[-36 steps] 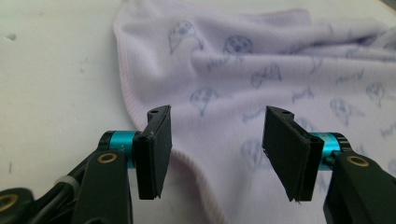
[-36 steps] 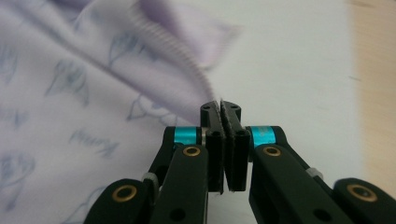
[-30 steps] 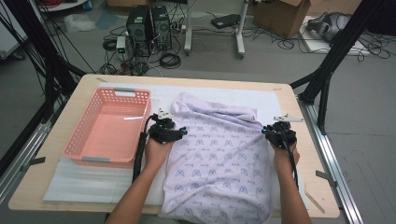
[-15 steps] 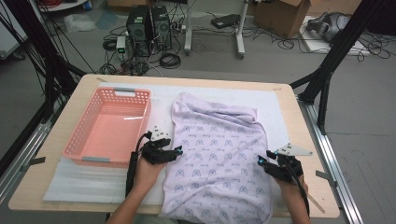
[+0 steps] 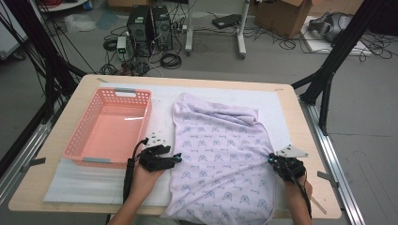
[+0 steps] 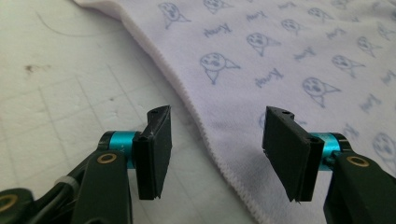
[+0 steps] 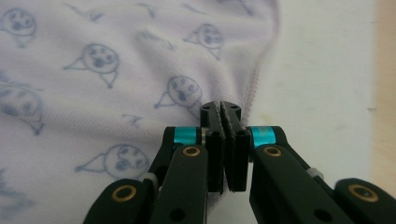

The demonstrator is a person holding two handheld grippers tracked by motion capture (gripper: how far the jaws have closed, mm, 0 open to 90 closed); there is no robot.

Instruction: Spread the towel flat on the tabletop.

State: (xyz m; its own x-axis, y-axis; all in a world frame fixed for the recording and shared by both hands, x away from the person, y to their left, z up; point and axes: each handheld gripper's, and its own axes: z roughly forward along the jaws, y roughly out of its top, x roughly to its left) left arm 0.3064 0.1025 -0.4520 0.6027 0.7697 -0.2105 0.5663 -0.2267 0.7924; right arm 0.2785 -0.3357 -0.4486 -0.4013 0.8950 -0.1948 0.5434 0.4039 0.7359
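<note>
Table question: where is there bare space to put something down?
Free: the white mat in front of the pink basket, the mat strip right of the patterned cloth, and inside the basket. Crowded: the middle, where the cloth lies with both grippers at its edges.

We see a grey floor (image 5: 281, 70) beyond the wooden table (image 5: 302, 140), strewn with black cables (image 5: 169, 58). Two dark computer towers (image 5: 149, 23) stand behind the far edge, beside a white stand's legs (image 5: 240, 33). A cardboard box (image 5: 277, 11) sits at the top right. Black frame struts (image 5: 338, 51) rise at both sides, and metal rails (image 5: 338, 168) flank the table. The light is even.
</note>
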